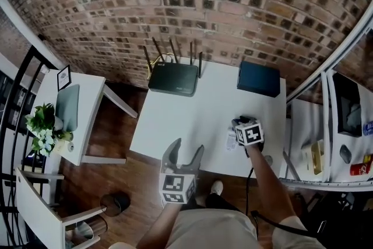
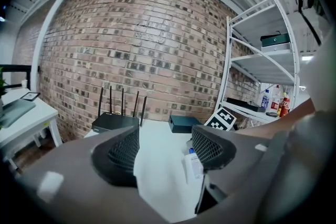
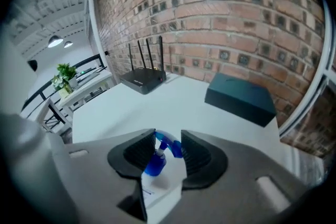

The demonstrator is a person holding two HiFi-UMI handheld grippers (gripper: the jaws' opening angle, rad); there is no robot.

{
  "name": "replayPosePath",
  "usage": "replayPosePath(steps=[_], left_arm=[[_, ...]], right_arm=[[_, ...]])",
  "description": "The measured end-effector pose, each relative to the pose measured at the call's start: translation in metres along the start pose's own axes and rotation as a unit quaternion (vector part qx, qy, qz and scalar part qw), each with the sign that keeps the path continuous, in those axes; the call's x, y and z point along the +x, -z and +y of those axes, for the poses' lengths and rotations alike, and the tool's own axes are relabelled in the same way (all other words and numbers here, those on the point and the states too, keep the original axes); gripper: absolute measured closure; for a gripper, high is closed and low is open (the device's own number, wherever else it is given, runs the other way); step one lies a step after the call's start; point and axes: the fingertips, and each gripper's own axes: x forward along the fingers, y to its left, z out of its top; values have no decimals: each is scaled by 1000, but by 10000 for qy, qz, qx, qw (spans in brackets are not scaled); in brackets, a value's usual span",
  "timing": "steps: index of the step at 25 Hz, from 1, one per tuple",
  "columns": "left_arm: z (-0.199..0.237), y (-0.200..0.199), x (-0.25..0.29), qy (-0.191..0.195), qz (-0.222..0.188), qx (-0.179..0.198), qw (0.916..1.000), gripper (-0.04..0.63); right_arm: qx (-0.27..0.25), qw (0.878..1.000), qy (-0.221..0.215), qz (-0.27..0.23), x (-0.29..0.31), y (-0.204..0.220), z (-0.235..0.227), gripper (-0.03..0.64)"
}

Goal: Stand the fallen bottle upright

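Now | right tongs grip blue-nozzled white bottle | ribbed left tongs apart

rough brick wall, smooth matt table, glossy plastic bottle, wood floor.

No words or numbers can be read. The spray bottle wears a white label whose print is too small to make out. The marker cube, centre right, shows only black-and-white squares.
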Motion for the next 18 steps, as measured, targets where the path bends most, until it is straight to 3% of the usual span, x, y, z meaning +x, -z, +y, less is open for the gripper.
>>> replayPosePath(steps=[9,14,18], left_arm=[[-17,-12,-3,156,-154,37,9998,284],[-21,-16,-6,208,-186,88,9996,284],[-25,-18,-8,263,-242,92,9993,284]], right_arm=[[-969,9905,329,-915,-48,-30,23,476],[-1522,9818,409,-1060,-60,-18,48,474],[-1645,9785,440,-1162,-66,-8,61,473]])
